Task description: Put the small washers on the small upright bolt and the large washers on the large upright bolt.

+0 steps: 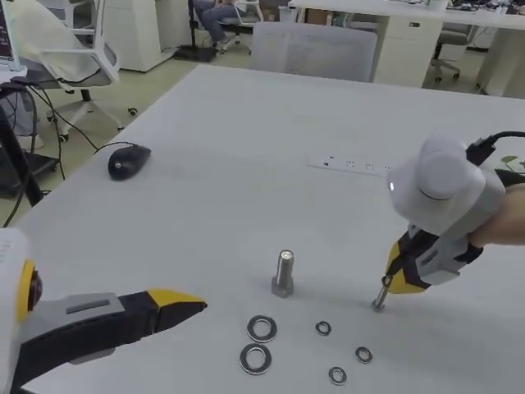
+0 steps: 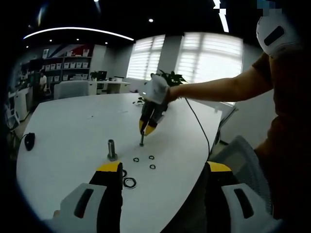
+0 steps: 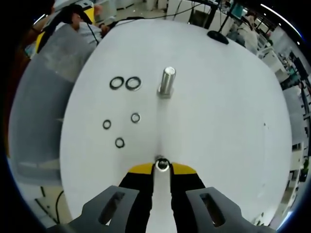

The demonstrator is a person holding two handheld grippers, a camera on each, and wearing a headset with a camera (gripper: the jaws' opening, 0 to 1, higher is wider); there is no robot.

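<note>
**Right claw on the small bolt, washers all loose**

And there the right gripper [image 3: 162, 170] was, right of centre on the white table [image 1: 246, 164], its jaws pinched narrow around the top of the small bolt [image 1: 379, 300]. The bolt stood upright with its foot on the table. Left of it, well apart, the large bolt [image 1: 283, 273] stood upright on its hex head, nothing on its shank.

The left gripper [image 2: 164, 167] hung at the near left edge. Its jaws were spread wide with nothing between them, and its yellow tips pointed toward the washers.

Every washer lay flat on the table. The two large washers [image 1: 262, 328] sat side by side, just near of the large bolt and almost touching each other. The three small washers [image 1: 323, 328] were scattered to their right, near of the small bolt, each apart from the others.

Far left, a dark mouse [image 1: 129, 160]. Far right, a white power strip [image 1: 353, 164], its markings too small to read.
</note>
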